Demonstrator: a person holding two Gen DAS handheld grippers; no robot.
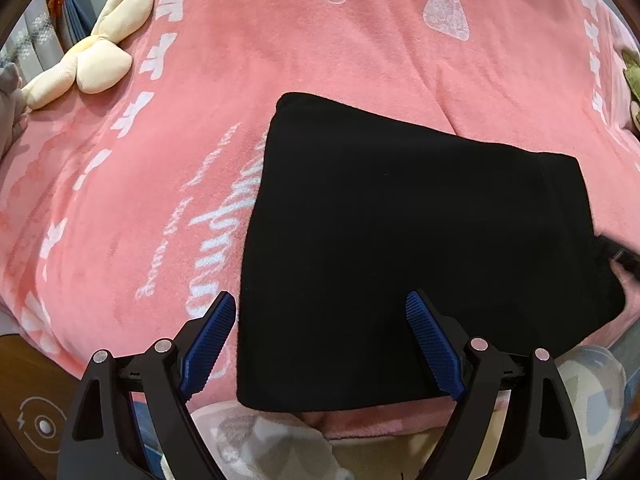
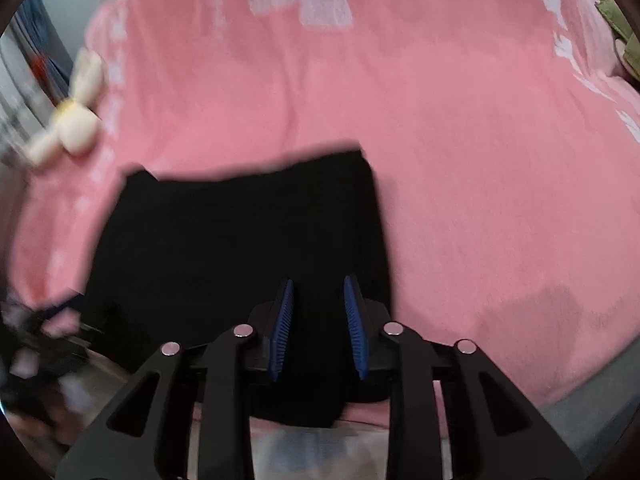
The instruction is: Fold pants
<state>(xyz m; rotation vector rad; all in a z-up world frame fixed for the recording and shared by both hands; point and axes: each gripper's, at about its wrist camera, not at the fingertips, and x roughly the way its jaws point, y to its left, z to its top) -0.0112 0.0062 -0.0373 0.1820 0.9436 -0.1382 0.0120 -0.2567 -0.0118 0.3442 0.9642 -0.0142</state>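
Black pants (image 1: 400, 240) lie folded into a flat block on a pink blanket (image 1: 320, 40). My left gripper (image 1: 320, 308) stands wide open over the block's near left edge. One blue pad hangs over the blanket and the other over the cloth, neither touching. In the right wrist view the pants (image 2: 240, 240) fill the lower middle. My right gripper (image 2: 320, 284) sits at their near right corner with the pads a narrow gap apart. Black cloth shows in that gap, and the pads do not visibly press it. The right wrist view is blurred.
A cream plush toy (image 1: 92, 52) lies at the blanket's far left and a green item (image 1: 634, 76) at the far right edge. Patterned pale fabric (image 1: 280, 440) and a wooden surface (image 1: 24, 360) sit below the bed's near edge.
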